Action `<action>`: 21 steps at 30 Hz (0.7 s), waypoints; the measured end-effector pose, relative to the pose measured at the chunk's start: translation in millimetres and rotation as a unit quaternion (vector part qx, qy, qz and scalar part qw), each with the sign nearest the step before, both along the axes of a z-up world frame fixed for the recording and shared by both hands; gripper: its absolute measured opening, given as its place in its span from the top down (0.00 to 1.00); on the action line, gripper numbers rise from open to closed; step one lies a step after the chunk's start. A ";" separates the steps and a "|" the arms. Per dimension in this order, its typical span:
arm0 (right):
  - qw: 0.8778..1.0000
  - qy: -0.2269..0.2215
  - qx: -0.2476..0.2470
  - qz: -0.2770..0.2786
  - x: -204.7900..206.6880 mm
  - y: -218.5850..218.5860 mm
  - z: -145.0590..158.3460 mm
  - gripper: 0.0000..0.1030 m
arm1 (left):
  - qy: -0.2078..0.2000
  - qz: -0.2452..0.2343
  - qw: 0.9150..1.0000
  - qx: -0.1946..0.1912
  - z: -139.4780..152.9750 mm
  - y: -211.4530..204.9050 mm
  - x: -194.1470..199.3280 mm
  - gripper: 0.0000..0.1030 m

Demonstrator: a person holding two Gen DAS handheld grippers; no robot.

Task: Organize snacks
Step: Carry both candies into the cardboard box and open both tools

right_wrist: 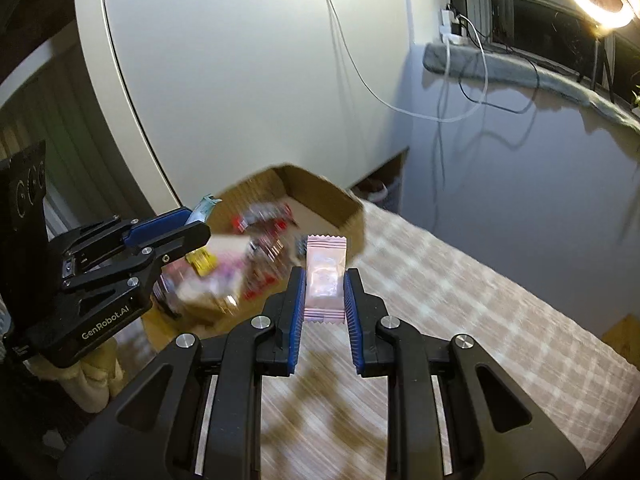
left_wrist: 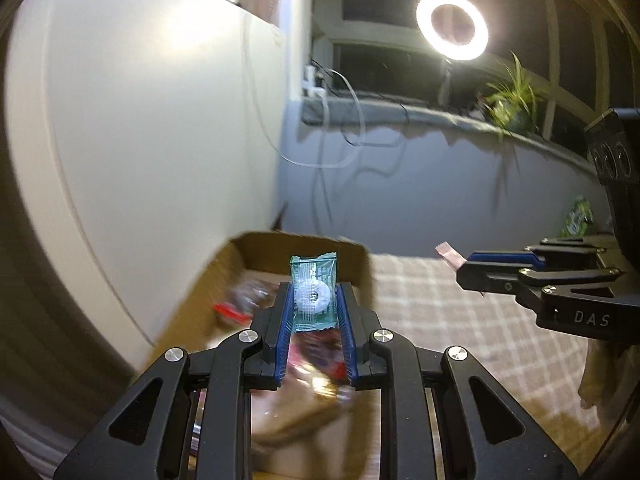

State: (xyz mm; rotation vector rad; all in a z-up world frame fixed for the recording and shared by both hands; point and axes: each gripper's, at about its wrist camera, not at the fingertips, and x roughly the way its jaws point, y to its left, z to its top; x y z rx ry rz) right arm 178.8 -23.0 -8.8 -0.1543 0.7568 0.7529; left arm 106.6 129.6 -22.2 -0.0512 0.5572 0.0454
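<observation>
My left gripper is shut on a small teal candy packet with a white ring sweet inside, held above a cardboard box. In the right wrist view the same gripper shows at the left, the teal packet sticking out of its tips. My right gripper is shut on a pale pink candy packet, over the checked cloth near the box's right wall. The left wrist view shows the right gripper side-on with the pink packet's end poking out. Blurred snack packets lie inside the box.
A checked tablecloth covers the table to the right of the box. A white cabinet stands behind the box. A ring light, hanging cables, a potted plant and a green packet are by the window sill.
</observation>
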 end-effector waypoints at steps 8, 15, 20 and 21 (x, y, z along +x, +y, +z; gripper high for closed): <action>1.000 -0.005 0.012 0.012 8.0 58.5 3.3 0.80 | -0.015 0.030 0.999 -0.014 1.6 36.9 1.1 0.80; 1.000 -0.007 0.001 0.021 17.5 96.2 -7.2 0.80 | -0.010 0.038 0.999 -0.013 -5.5 46.6 7.5 0.80; 1.000 -0.006 -0.016 0.025 20.6 106.8 -14.4 0.80 | 0.000 0.044 0.999 -0.012 -13.1 54.2 9.7 0.80; 0.999 -0.005 -0.020 0.025 21.6 108.5 -16.6 0.80 | 0.004 0.045 0.999 -0.013 -15.6 55.4 10.8 0.80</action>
